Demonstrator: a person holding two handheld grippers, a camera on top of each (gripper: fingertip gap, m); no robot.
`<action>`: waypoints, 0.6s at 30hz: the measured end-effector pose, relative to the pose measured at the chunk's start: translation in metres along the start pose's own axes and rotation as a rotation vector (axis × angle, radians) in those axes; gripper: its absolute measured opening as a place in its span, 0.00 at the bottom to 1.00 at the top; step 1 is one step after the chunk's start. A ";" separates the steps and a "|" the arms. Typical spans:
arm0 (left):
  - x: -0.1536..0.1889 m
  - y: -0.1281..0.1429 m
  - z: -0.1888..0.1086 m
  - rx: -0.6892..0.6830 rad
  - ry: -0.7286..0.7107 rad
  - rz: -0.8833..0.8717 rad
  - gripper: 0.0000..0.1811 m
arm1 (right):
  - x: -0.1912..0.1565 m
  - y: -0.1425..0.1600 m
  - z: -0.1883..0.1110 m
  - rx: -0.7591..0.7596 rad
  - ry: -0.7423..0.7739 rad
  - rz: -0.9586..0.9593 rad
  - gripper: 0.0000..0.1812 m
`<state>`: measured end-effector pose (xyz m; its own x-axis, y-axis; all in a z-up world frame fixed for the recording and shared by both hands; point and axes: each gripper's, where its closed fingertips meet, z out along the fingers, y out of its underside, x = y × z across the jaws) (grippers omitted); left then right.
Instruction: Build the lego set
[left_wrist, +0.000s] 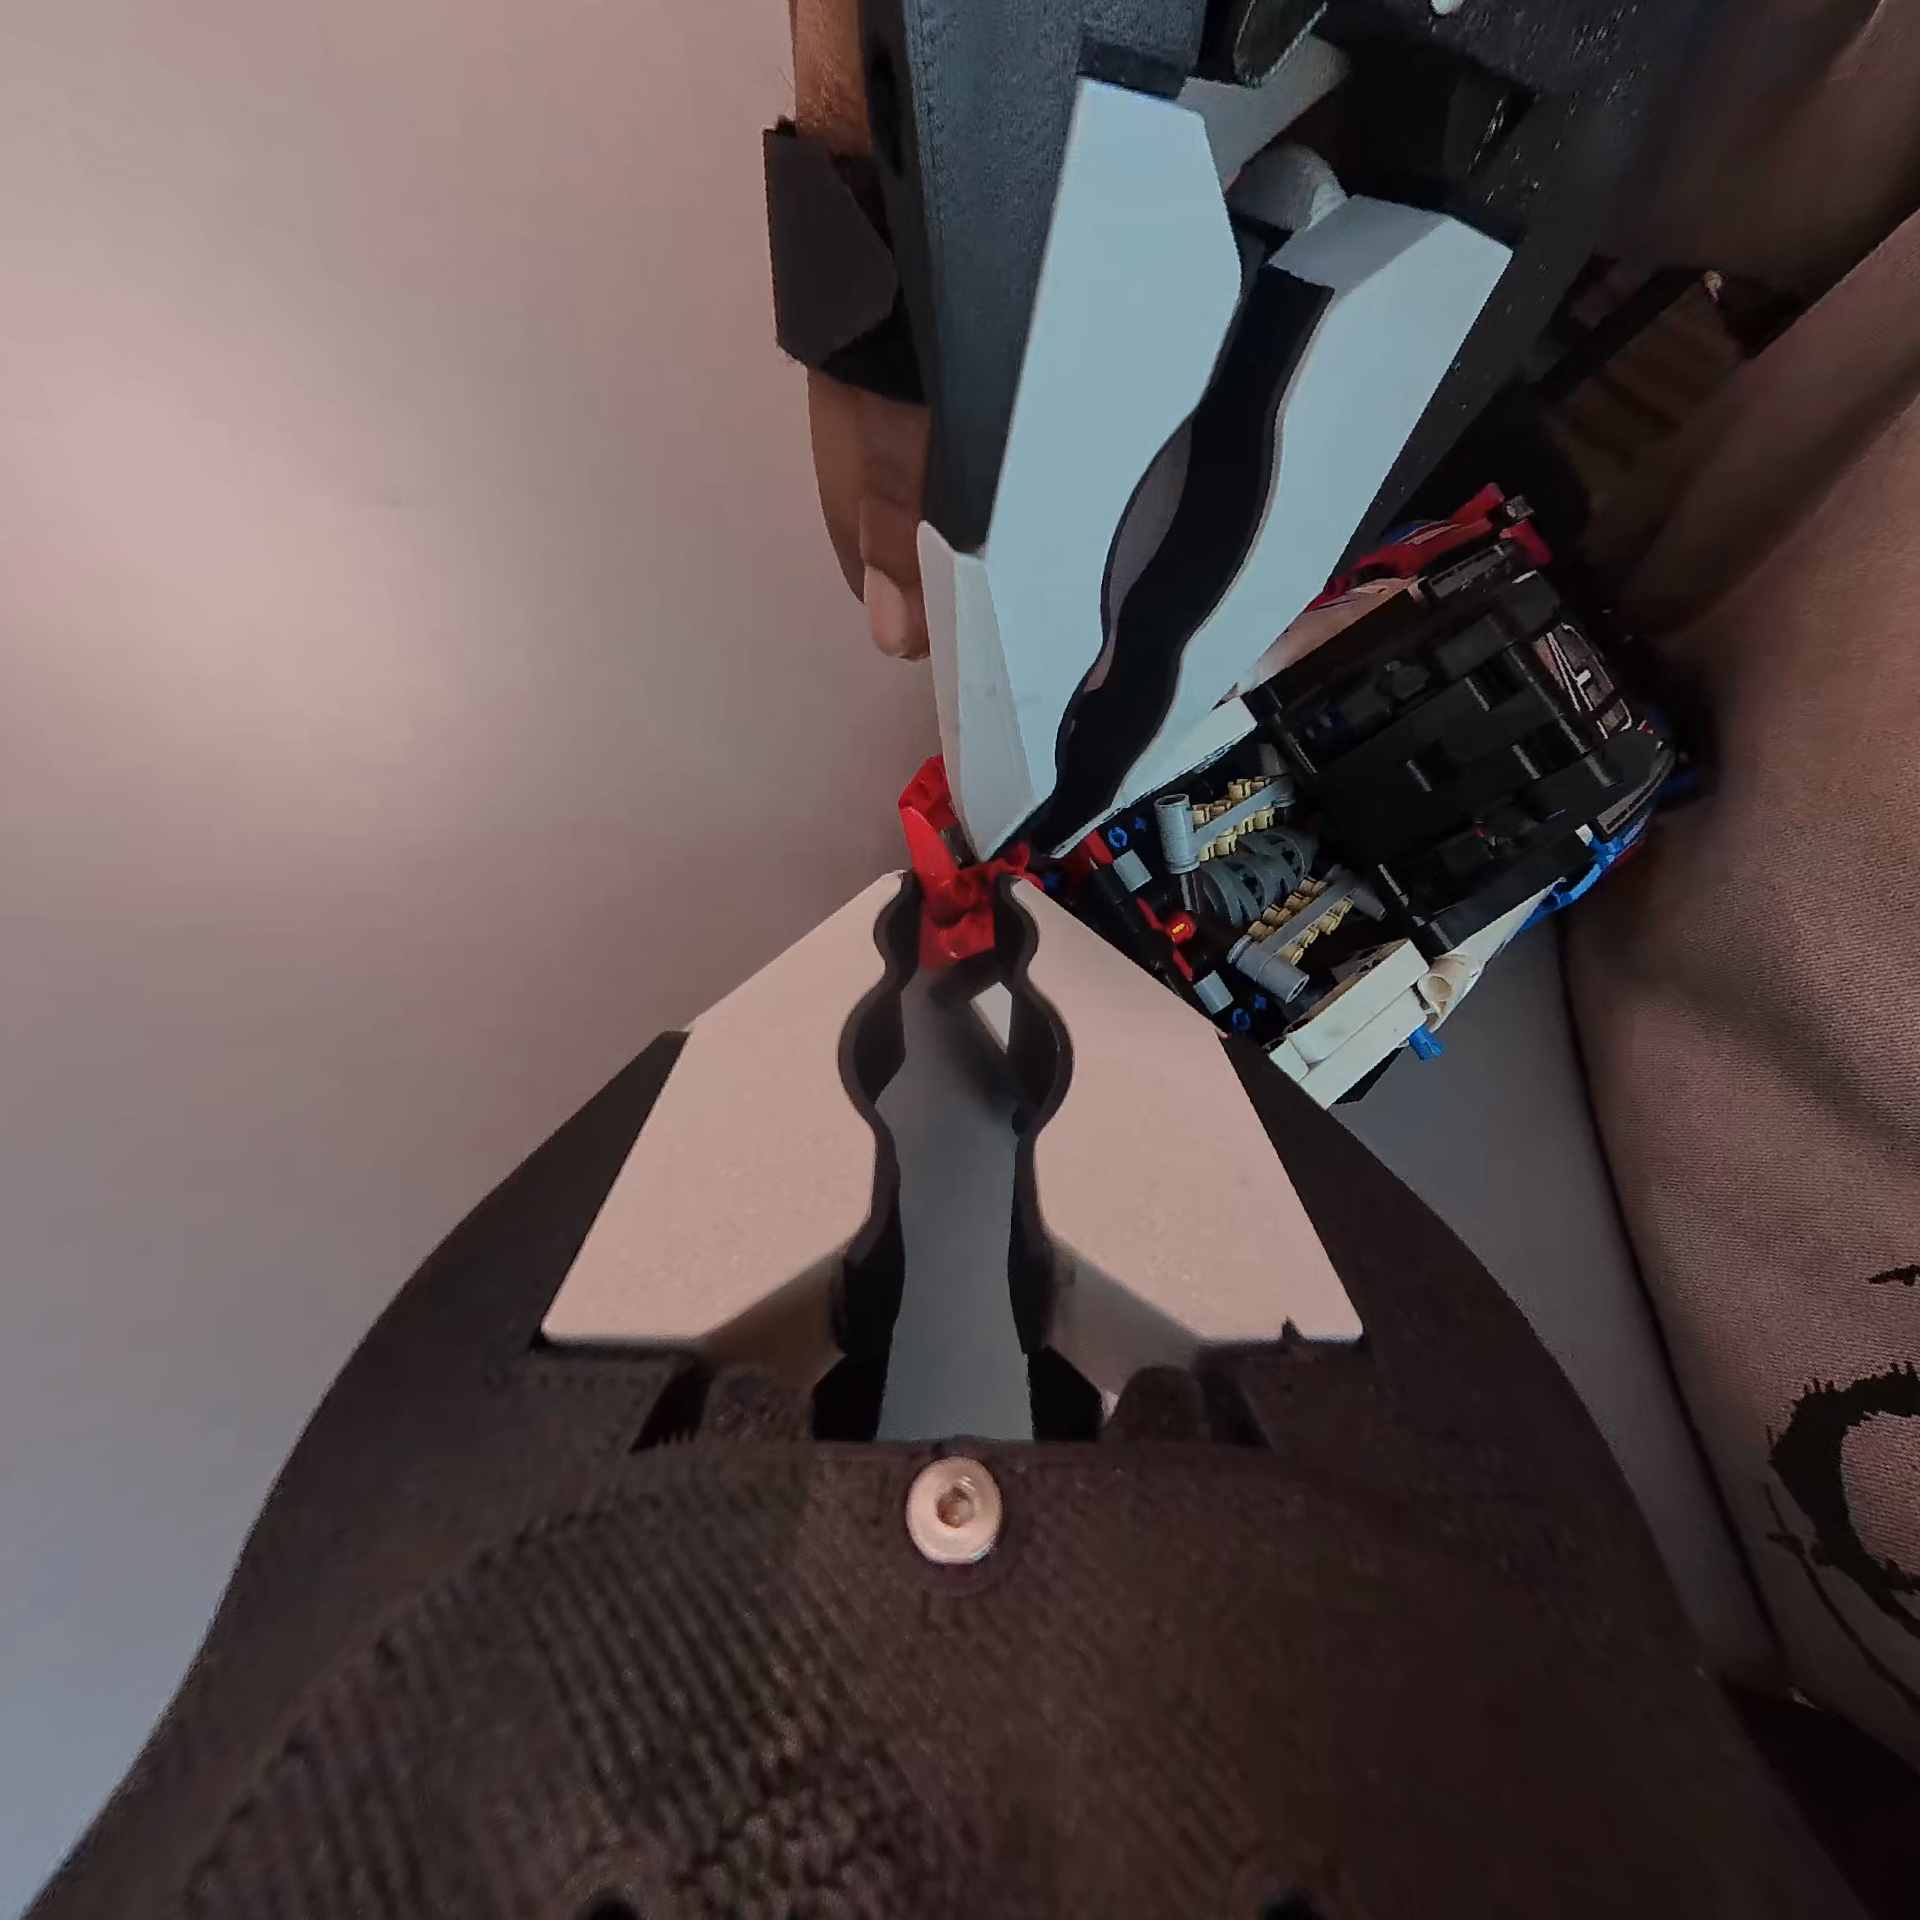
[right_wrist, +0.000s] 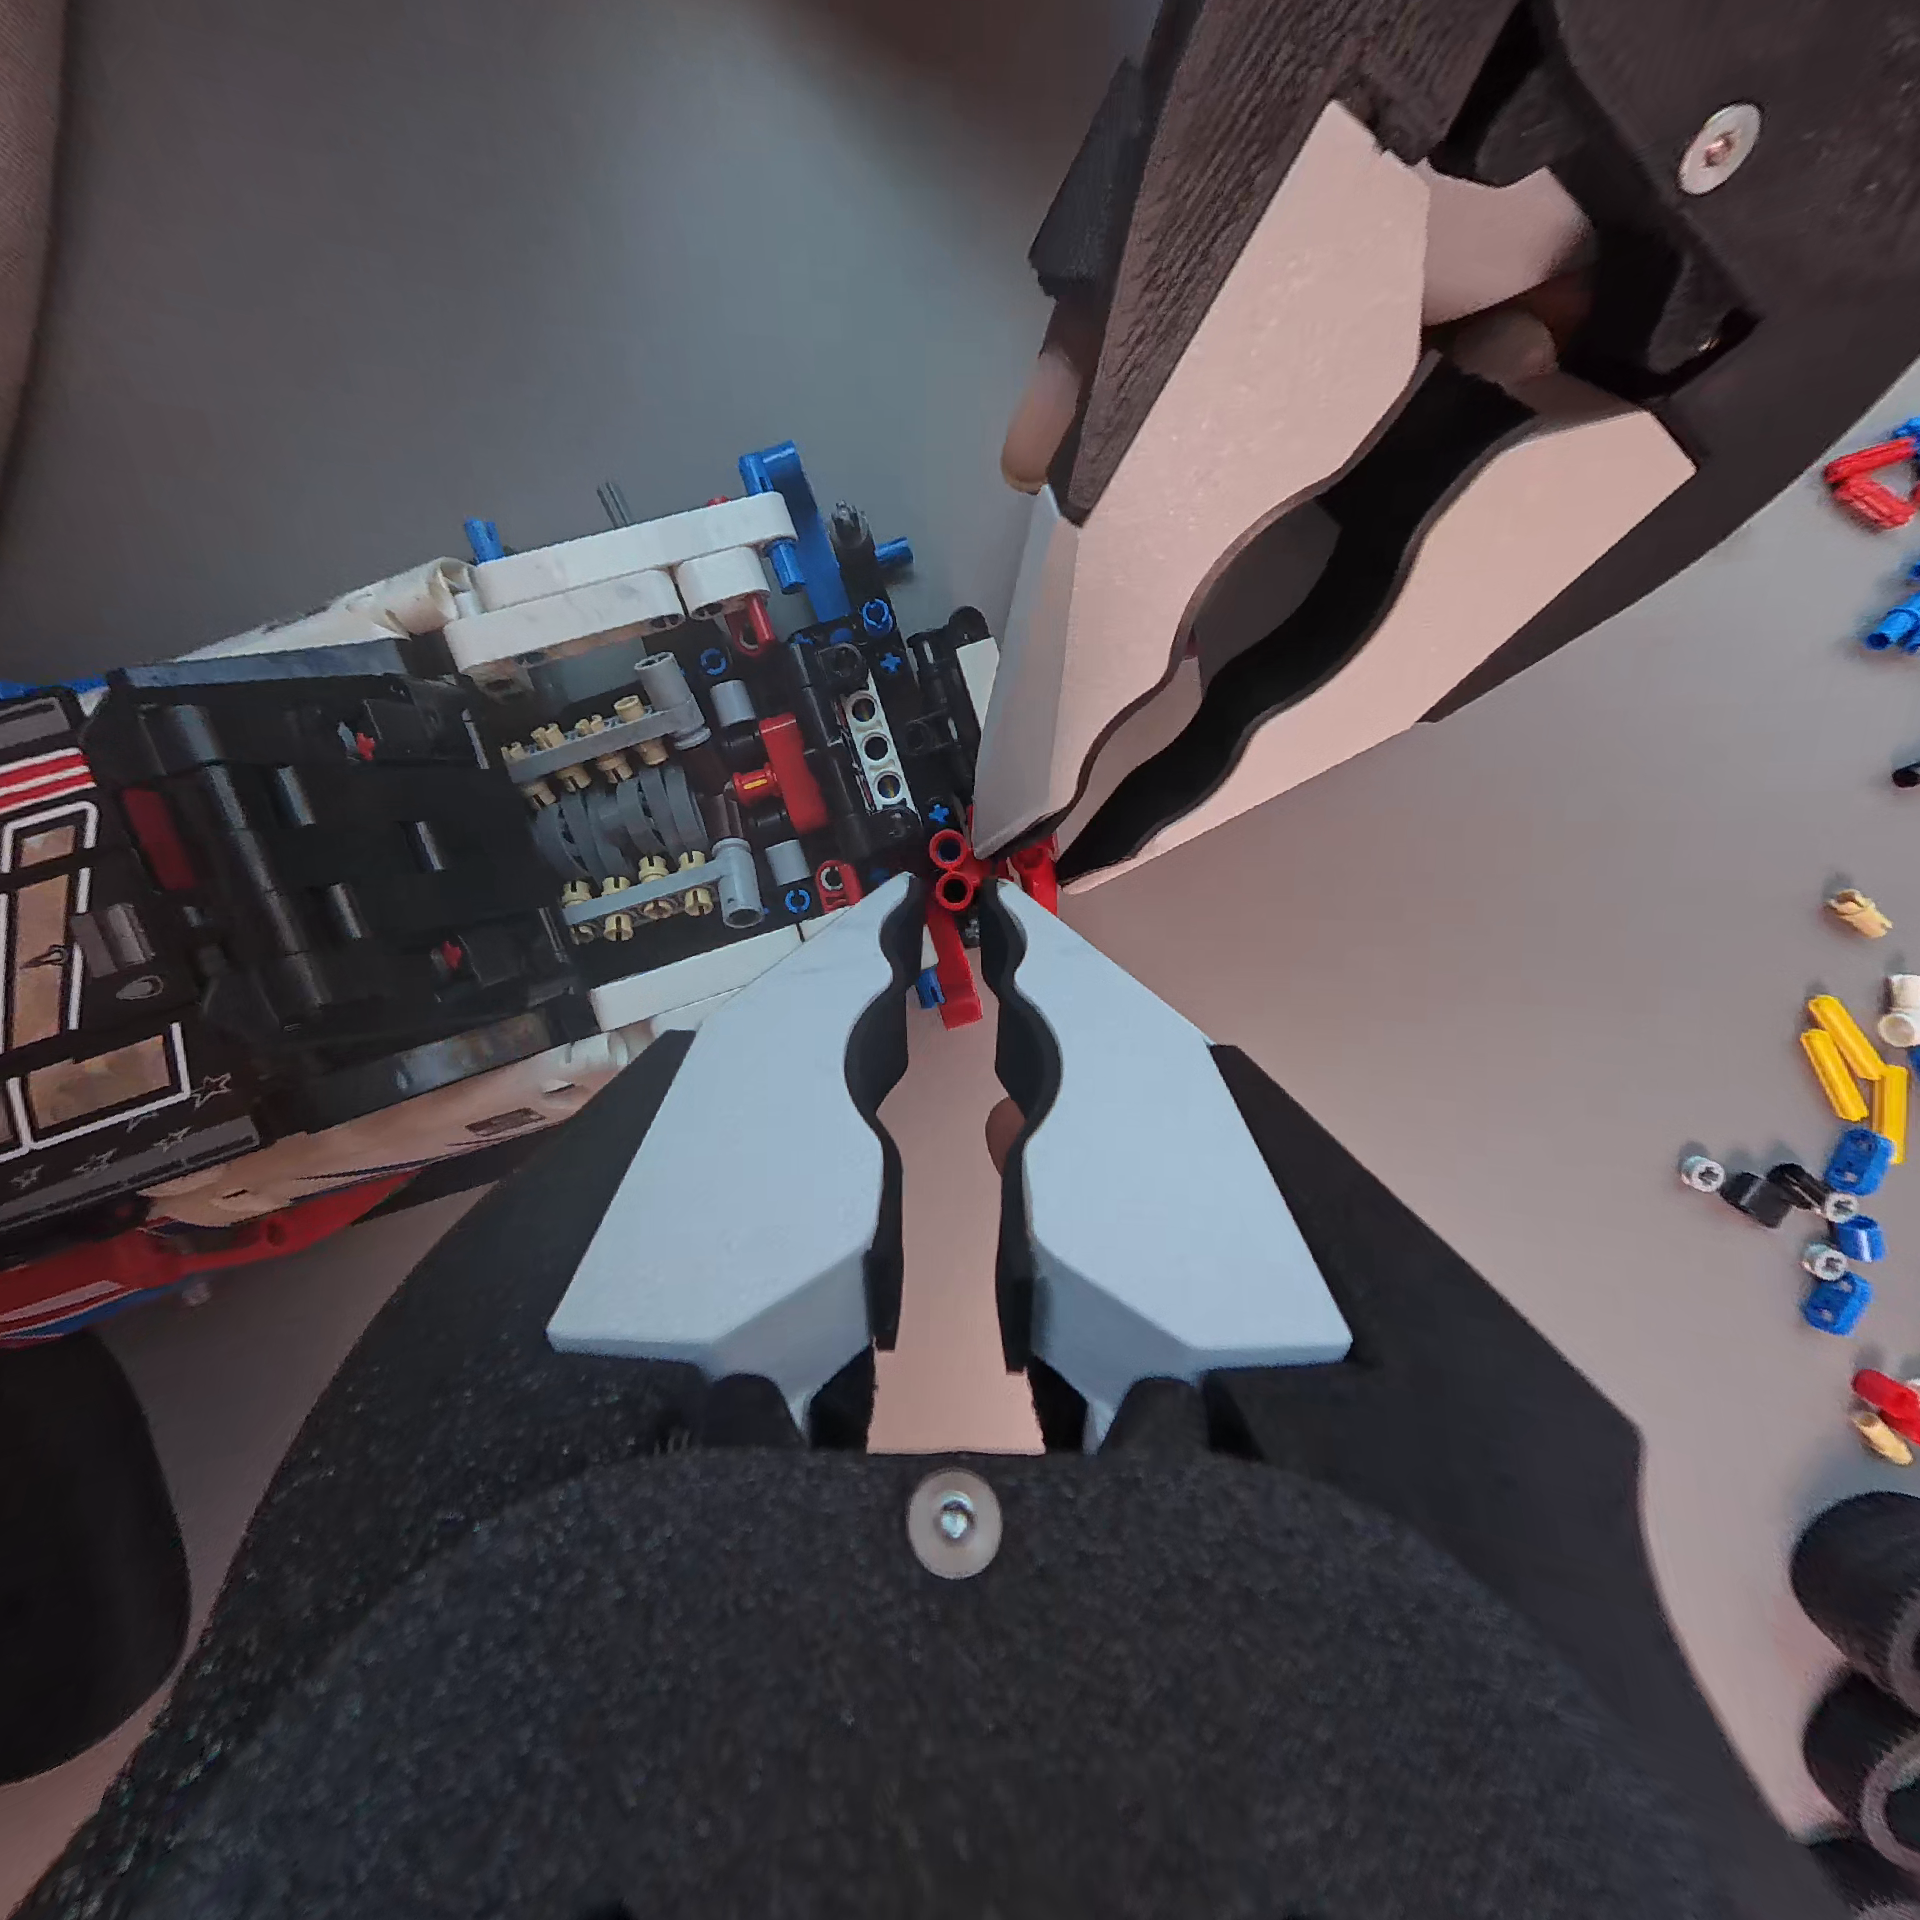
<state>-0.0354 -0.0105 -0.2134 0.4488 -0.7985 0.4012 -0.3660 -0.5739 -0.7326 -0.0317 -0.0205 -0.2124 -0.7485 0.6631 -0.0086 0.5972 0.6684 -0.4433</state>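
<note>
Two hand-held grippers meet tip to tip over a small red piece (right_wrist: 958, 935) at one end of a partly built car (right_wrist: 436, 831) lying on a grey counter (right_wrist: 1455, 1039). The right hand-held gripper (right_wrist: 954, 899) is clamped on the red piece, which sits straight ahead of it, its long axis running along the fingers toward the car. The left hand-held gripper (left_wrist: 956, 899) is closed on the same piece from the opposite side, so neither is nearer. The car's long axis stretches away from the tips, its exposed engine end facing them. Loose parts (right_wrist: 1849, 1143) lie scattered toward the counter's far side, well apart from the car.
</note>
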 end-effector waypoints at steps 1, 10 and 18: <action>0.000 0.000 0.000 -0.005 0.000 0.004 0.06 | 0.000 -0.002 -0.001 0.009 0.000 0.006 0.04; 0.000 0.000 0.002 -0.072 -0.004 0.046 0.06 | 0.000 0.000 0.002 -0.039 0.030 -0.029 0.00; 0.001 -0.002 0.005 -0.095 -0.036 0.097 0.06 | -0.001 0.004 0.004 -0.068 0.079 -0.035 0.00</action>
<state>-0.0305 -0.0094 -0.2140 0.4355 -0.8452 0.3099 -0.4836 -0.5100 -0.7113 -0.0298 -0.0198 -0.2179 -0.7461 0.6613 0.0778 0.5909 0.7114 -0.3804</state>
